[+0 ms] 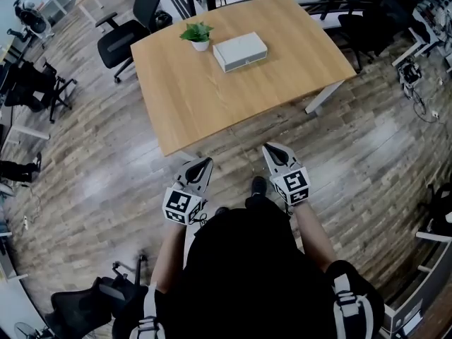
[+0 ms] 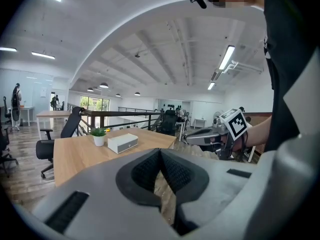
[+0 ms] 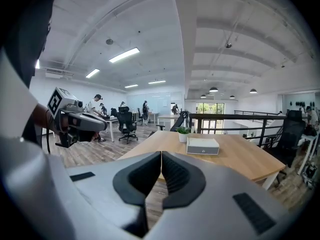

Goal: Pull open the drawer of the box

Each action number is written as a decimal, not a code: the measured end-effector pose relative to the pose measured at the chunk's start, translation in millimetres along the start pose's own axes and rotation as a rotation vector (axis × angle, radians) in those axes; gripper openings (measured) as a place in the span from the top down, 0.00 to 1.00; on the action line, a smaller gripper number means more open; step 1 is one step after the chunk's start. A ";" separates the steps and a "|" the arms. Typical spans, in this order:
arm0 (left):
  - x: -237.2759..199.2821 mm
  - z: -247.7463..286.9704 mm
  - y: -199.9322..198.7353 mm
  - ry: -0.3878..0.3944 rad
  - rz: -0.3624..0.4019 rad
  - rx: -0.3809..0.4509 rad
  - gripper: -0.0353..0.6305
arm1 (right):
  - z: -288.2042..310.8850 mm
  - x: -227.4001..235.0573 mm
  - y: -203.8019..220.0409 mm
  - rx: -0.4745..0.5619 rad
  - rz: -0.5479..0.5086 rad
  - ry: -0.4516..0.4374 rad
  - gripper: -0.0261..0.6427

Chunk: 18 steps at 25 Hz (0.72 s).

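So the person is standing off the near edge of the light wooden table (image 1: 233,97), not within reach of anything on it. The flat light-grey rectangular box (image 1: 240,51) sits on the far half of that table, with a small green plant in a white pot (image 1: 198,35) just beside it toward the table's far left. One long side of the box faces the near edge, which I'd guess is the drawer front, but I can't make out a handle from here.

Left gripper (image 1: 204,164) and right gripper (image 1: 272,149) are both held low in front of the body, short of the table, pointing at it. Both pairs of tongs are pressed together with nothing between them; looks like a carry posture to me. My read: pulling hasn't begun, and they need to step up to the table and spread one pair first.
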<state>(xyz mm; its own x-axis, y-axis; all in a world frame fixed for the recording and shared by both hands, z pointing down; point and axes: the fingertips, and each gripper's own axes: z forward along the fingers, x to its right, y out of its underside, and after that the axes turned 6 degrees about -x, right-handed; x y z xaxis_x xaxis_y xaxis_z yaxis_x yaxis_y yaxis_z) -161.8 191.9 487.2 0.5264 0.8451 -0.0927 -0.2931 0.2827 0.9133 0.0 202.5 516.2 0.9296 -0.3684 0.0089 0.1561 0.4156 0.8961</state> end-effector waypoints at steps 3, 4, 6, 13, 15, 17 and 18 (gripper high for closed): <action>0.6 14.0 -7.6 -0.005 -0.001 0.000 0.91 | 3.6 18.1 -1.6 -0.006 -0.004 0.000 0.92; 0.8 18.0 -8.9 -0.007 -0.002 -0.001 0.91 | 4.8 23.1 -1.4 -0.008 -0.004 -0.001 0.92; 1.4 25.0 -10.3 -0.010 -0.007 -0.005 0.91 | 7.0 31.7 -0.2 -0.013 -0.004 -0.004 0.92; 1.7 48.2 -15.1 -0.033 -0.020 -0.017 0.91 | 14.9 57.0 4.4 -0.027 -0.011 -0.027 0.92; 2.7 54.8 -19.2 -0.041 -0.020 -0.019 0.91 | 17.4 65.1 5.1 -0.030 -0.009 -0.036 0.92; 2.2 60.4 -22.9 -0.050 -0.019 -0.021 0.91 | 21.0 72.3 3.5 -0.029 -0.010 -0.045 0.92; 1.4 63.2 -24.7 -0.054 -0.021 -0.023 0.91 | 23.0 75.7 2.3 -0.028 -0.011 -0.050 0.92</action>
<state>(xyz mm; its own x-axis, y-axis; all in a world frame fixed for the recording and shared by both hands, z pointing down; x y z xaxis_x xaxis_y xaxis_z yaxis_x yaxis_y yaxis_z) -103.4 157.5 489.6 0.5749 0.8133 -0.0892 -0.2994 0.3106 0.9021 63.0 156.4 529.1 0.9102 -0.4135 0.0222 0.1757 0.4340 0.8836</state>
